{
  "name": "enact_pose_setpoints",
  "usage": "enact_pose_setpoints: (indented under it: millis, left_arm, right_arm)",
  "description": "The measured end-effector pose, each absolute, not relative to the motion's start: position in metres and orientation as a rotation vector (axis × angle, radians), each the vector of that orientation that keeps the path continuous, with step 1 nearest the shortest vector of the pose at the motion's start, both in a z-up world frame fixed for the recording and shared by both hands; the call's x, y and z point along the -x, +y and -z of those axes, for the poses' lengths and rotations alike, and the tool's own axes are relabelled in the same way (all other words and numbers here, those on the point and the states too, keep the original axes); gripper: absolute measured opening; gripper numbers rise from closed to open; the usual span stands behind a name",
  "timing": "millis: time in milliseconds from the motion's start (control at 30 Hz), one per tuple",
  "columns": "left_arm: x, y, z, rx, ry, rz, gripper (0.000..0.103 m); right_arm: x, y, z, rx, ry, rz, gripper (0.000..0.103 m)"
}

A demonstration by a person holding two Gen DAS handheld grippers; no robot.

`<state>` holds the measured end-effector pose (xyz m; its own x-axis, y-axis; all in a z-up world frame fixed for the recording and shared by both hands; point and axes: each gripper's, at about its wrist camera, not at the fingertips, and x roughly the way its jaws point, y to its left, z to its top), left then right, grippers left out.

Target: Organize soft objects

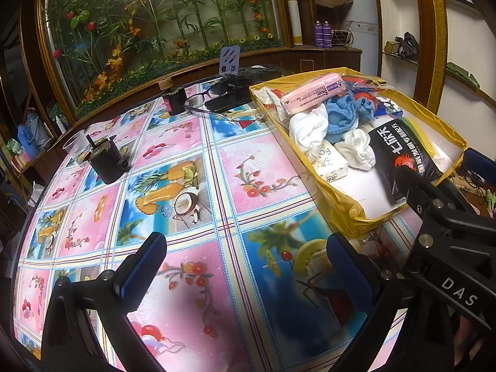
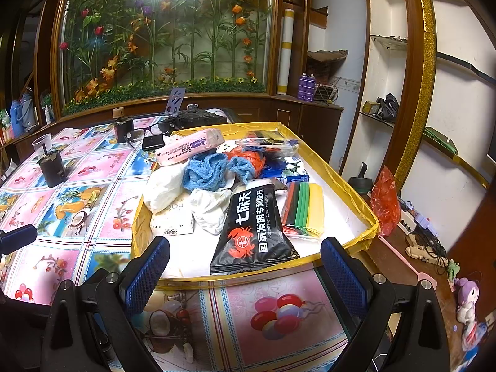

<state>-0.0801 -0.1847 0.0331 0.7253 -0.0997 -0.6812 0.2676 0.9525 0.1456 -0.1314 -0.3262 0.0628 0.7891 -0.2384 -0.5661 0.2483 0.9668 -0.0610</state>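
Tablecloth (image 1: 192,186) in glossy pink and blue squares, printed with fruit, coconuts and balloons, covers the table. Behind it runs a wood-framed glass panel (image 2: 161,37) full of bamboo stems and orange and red flowers, with a lamp's glare at its top; to the right are white wall shelves (image 2: 387,40) and two purple spray cans (image 2: 306,87).

On the table's right side sits a yellow-edged tray (image 2: 350,183) piled with the soft things — a pink tissue pack (image 2: 189,147), a blue towel (image 2: 204,172), white cloths (image 2: 164,186), a black pouch (image 2: 252,232) with a red crab mark, and a stack of coloured strips (image 2: 305,209).

Left gripper (image 1: 245,266) hovers over bare tablecloth, jaws spread wide, empty. Right gripper (image 2: 245,272) is at the tray's near edge, jaws also apart and holding nothing.

Items under the towel are hard to make out; a red-orange thing and a blue packet only partly show. Glasses (image 2: 148,131), a dark phone-like slab (image 2: 152,143) and black holders (image 1: 107,162) lie farther back.
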Motion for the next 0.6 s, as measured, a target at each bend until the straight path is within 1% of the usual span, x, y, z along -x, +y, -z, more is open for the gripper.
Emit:
enact_pose_setpoints:
  millis: [600]
  left_arm:
    - [0.0806,-0.1852,-0.0328,-0.245,0.734,0.204,0.103]
  right_arm:
    - [0.1314,-0.3263,-0.0629,-0.016,0.608,0.263,0.099]
